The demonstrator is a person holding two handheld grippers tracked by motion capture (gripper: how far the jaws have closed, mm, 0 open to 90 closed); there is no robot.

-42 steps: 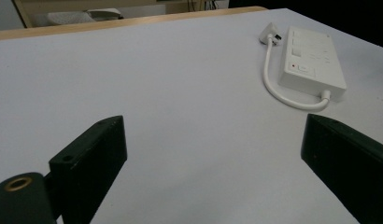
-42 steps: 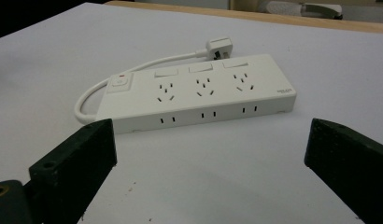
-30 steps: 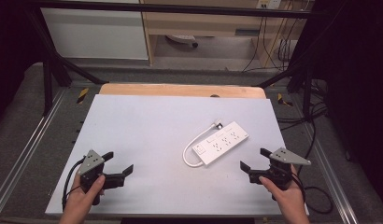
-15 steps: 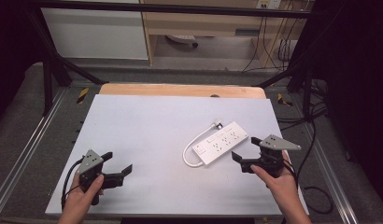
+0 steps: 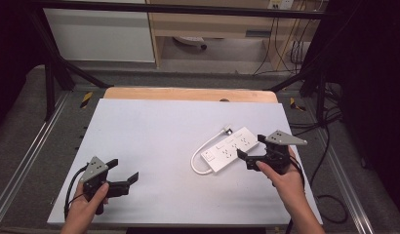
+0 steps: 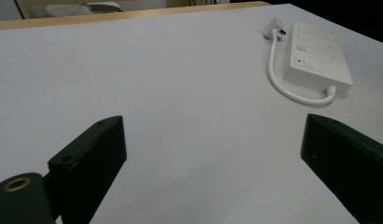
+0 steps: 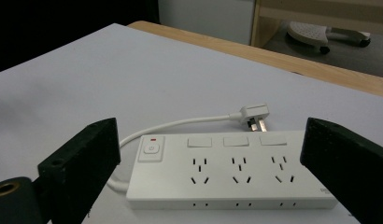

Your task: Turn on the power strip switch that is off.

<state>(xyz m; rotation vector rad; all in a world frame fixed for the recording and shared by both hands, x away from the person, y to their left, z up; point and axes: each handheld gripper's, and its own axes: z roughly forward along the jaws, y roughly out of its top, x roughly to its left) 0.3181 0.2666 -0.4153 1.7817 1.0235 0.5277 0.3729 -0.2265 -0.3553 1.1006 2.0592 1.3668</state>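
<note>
Left claw: left claw [image 5: 124, 171] is held in a hand [image 5: 83, 209] low over the near left part of the surface, well apart from the power strip; jaws spread wide, nothing between them.
Right claw: right claw [image 5: 250, 153] is held in the other hand [image 5: 281, 176] just beside the power strip's right long side; jaws wide apart, gripping nothing, framing the strip in the right gripper view.
Count: two claws, two hands, one power strip [image 5: 230, 148].
Power strip details: white, lying flat, right of the surface's middle; three socket groups, three blank covers, one switch [image 7: 152, 148] under a small red mark.
Cord: one short white cord [image 5: 200, 156] loops from the strip's near end round to a plug [image 7: 253, 114] lying just beside its far end.
Surface: pale grey surface [image 5: 154, 136] with a wooden strip [image 5: 188, 94] along its far edge.
Room: dark metal frame, grey floor, white cabinet, wooden shelving, trailing cables beyond the strip.
Hard to make out: socket markings too small to read.
</note>
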